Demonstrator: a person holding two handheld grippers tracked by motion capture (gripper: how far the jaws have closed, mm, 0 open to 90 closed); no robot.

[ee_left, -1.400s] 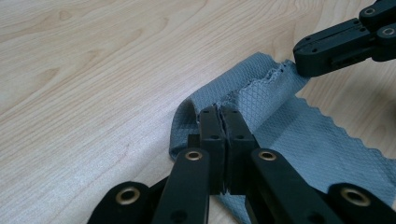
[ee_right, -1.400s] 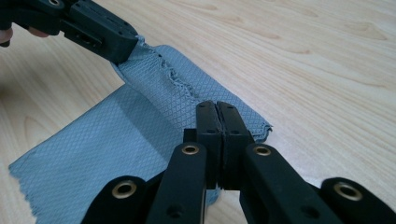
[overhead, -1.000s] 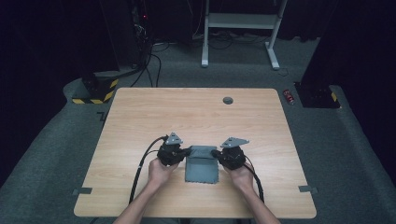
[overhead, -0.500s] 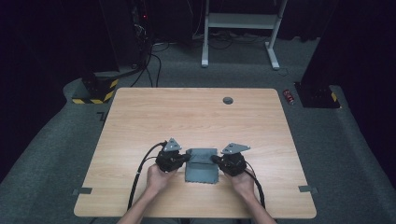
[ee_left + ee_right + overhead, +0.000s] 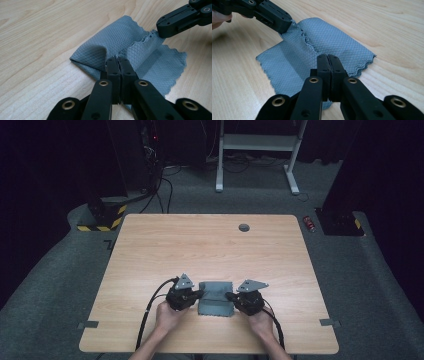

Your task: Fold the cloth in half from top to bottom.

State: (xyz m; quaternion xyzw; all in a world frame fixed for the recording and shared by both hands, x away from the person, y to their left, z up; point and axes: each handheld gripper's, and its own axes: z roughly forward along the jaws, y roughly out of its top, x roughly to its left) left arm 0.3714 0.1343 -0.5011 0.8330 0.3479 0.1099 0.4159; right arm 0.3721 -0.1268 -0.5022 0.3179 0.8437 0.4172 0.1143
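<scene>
Grey, diamond-textured cloth [image 5: 216, 299] lies partly folded on the wooden tabletop [image 5: 210, 245], toward the 6 o'clock edge in the high view, between my two hands. My left gripper [image 5: 117, 60] has its fingers clenched on the cloth's 9 o'clock side, pinching up a raised fold with a scalloped hem. My right gripper [image 5: 328, 57] has its fingers clamped on the 3 o'clock side of the same fold, so the hem runs lifted between the two grips.

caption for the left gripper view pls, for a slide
Left gripper shut on a grey cloth part-folded on the wooden table, right gripper pinching its far edge.
</scene>
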